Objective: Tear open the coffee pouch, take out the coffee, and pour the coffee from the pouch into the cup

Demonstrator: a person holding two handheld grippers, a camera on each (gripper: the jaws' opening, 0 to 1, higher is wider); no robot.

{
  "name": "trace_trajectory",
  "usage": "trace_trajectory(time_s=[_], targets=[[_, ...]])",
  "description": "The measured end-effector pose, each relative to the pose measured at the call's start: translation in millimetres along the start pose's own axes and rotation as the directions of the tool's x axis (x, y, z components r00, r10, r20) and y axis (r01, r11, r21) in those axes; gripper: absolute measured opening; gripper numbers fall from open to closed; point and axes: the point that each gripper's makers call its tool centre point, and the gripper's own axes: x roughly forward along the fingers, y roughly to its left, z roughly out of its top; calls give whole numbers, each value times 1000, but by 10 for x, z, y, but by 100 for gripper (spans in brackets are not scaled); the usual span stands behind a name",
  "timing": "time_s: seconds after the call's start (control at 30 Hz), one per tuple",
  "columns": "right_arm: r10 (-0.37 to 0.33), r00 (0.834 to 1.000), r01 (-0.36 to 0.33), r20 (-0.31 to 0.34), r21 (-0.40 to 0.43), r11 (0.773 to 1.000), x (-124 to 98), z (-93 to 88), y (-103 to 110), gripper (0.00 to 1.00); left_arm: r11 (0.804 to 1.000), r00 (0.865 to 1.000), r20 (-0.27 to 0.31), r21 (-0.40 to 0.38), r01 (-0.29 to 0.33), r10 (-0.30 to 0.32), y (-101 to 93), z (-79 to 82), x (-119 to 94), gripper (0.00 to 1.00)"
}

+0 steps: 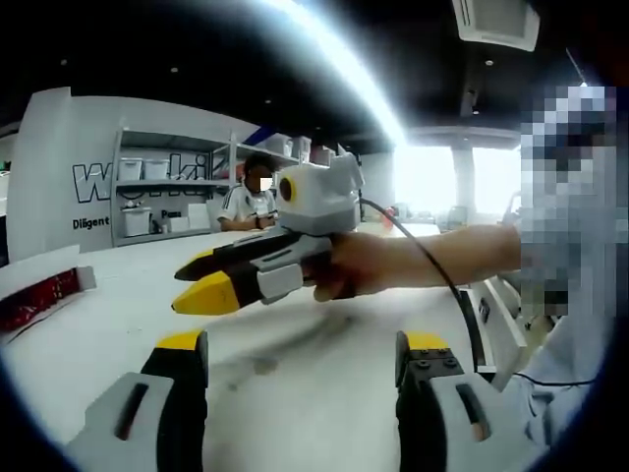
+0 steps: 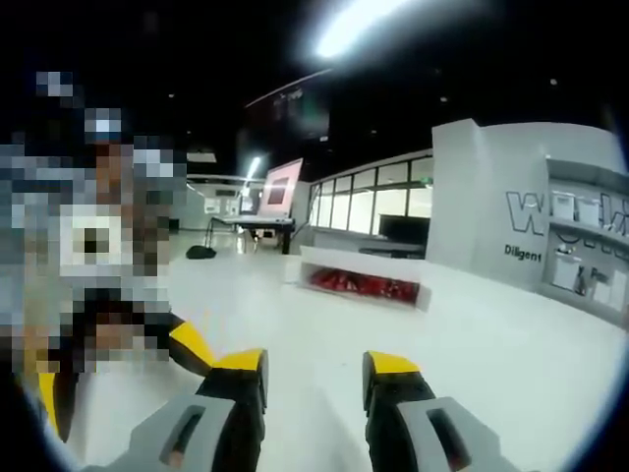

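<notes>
A white open box (image 1: 61,285) of red coffee pouches (image 1: 37,300) lies on the white table at the far left of the left gripper view. In the right gripper view the same box (image 2: 362,264) sits ahead, with the red pouches (image 2: 364,285) showing inside it. My left gripper (image 1: 303,346) is open and holds nothing, low over the table. A hand (image 1: 359,264) holds my right gripper (image 1: 194,280) above the table, its yellow tips pointing left toward the box. The right gripper (image 2: 314,366) has its jaws apart with nothing between them.
The white table (image 1: 295,393) stretches wide ahead. A person (image 1: 251,202) sits behind it, before shelves (image 1: 162,187) with white containers. A black cable (image 1: 442,280) trails from the right gripper. Desks and windows (image 2: 364,211) stand far back.
</notes>
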Motion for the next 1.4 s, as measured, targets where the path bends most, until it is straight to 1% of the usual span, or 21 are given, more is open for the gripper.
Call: trace_trajectory(time_s=[0.17, 1.4], targets=[[1, 1000, -1, 1, 2, 1000, 35, 6, -49, 39, 1000, 1000, 1, 0, 0, 0, 0, 2, -1, 79], [1, 1000, -1, -7, 7, 1000, 191, 4, -42, 39, 1000, 1000, -1, 2, -1, 1, 6, 3, -8, 79]])
